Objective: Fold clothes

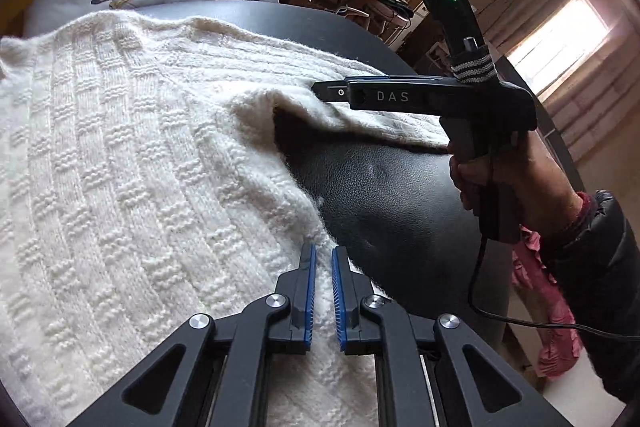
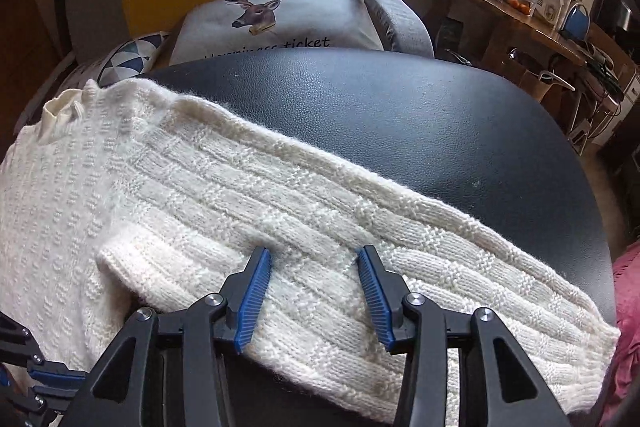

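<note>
- One cream knitted sweater point(image 2: 168, 187), ribbed with small raised blocks, lies spread on the black leather bench point(image 2: 400, 115), one sleeve point(image 2: 400, 259) stretched across it.
- One cushion point(image 2: 276, 27) on the armchair behind shows a deer and the words "ticket".
- Right tongs point(image 2: 314, 301) hang spread wide over the sleeve; their side reads "DAS".
- Left tongs point(image 1: 323, 301) sit nearly closed, a narrow gap showing, over the sweater's edge.
</note>
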`<move>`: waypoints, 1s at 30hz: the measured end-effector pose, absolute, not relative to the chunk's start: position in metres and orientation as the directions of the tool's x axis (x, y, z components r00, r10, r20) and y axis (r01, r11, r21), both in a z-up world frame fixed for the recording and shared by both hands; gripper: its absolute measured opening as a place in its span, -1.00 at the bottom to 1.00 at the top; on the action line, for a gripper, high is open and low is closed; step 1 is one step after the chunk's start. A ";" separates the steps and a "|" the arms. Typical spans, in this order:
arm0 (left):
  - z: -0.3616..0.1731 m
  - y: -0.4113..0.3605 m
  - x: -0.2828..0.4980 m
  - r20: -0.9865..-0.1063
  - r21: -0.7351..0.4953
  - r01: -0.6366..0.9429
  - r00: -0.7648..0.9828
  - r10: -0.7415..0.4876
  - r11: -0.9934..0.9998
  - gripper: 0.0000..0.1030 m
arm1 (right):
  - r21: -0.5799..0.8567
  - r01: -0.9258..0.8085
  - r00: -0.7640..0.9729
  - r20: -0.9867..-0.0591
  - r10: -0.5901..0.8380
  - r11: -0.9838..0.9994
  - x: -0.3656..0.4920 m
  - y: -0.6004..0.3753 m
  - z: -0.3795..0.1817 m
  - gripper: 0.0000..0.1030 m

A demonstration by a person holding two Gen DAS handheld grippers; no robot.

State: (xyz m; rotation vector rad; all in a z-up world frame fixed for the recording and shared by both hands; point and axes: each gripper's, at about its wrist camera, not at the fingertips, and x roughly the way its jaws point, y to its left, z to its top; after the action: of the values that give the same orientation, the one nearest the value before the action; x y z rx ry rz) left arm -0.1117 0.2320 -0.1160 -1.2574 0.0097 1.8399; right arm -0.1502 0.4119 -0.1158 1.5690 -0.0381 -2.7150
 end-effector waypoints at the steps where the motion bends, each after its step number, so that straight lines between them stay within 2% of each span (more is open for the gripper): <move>1: -0.112 0.232 -0.110 -0.758 -0.428 -0.653 -0.116 0.642 -0.624 -0.80 | 0.029 -0.012 -0.500 -0.866 -0.019 -0.999 -0.150 0.413 -0.115 -0.10; 4: -0.099 0.230 -0.104 -0.770 -0.379 -0.641 -0.181 0.612 -0.667 -0.80 | 0.073 -0.053 -0.501 -0.865 -0.037 -0.996 -0.151 0.419 -0.105 -0.07; 7: -0.078 0.222 -0.094 -0.774 -0.275 -0.627 -0.306 0.555 -0.729 -0.73 | 0.258 -0.124 -0.571 -0.808 -0.144 -0.958 -0.130 0.443 -0.086 -0.07; 10: -0.063 0.210 -0.087 -0.770 -0.182 -0.596 -0.408 0.491 -0.782 -0.45 | 0.492 -0.194 -0.642 -0.718 -0.270 -0.849 -0.098 0.483 -0.081 -0.07; 12: -0.065 0.199 -0.089 -0.775 -0.138 -0.577 -0.443 0.450 -0.805 -0.17 | 0.620 -0.245 -0.694 -0.649 -0.311 -0.745 -0.065 0.515 -0.085 -0.07; 14: -0.068 0.189 -0.091 -0.778 -0.094 -0.556 -0.476 0.409 -0.826 -0.11 | 0.687 -0.320 -0.730 -0.618 -0.292 -0.653 -0.034 0.548 -0.092 -0.07; 16: -0.070 0.178 -0.092 -0.779 -0.049 -0.533 -0.509 0.367 -0.844 -0.09 | 0.728 -0.397 -0.752 -0.607 -0.256 -0.559 -0.003 0.581 -0.100 -0.07; 20: -0.084 0.160 -0.099 -0.792 0.019 -0.482 -0.541 0.281 -0.876 -0.08 | 0.723 -0.583 -0.734 -0.665 -0.142 -0.371 0.046 0.637 -0.125 -0.07; 24: -0.109 0.141 -0.102 -0.813 -0.038 -0.446 -0.506 0.287 -0.894 -0.02 | 0.755 -0.585 -0.775 -0.628 -0.071 -0.295 0.059 0.660 -0.134 -0.07; 30: -0.113 0.139 -0.099 -0.810 -0.029 -0.448 -0.513 0.284 -0.894 0.05 | 0.774 -0.571 -0.802 -0.597 -0.016 -0.274 0.036 0.668 -0.137 -0.07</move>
State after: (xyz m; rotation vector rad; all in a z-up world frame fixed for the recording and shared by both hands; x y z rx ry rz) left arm -0.0993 0.1386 -0.1130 -1.2387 0.2562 2.4028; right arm 0.0362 0.6681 -0.1373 0.9125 -2.0500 -2.7000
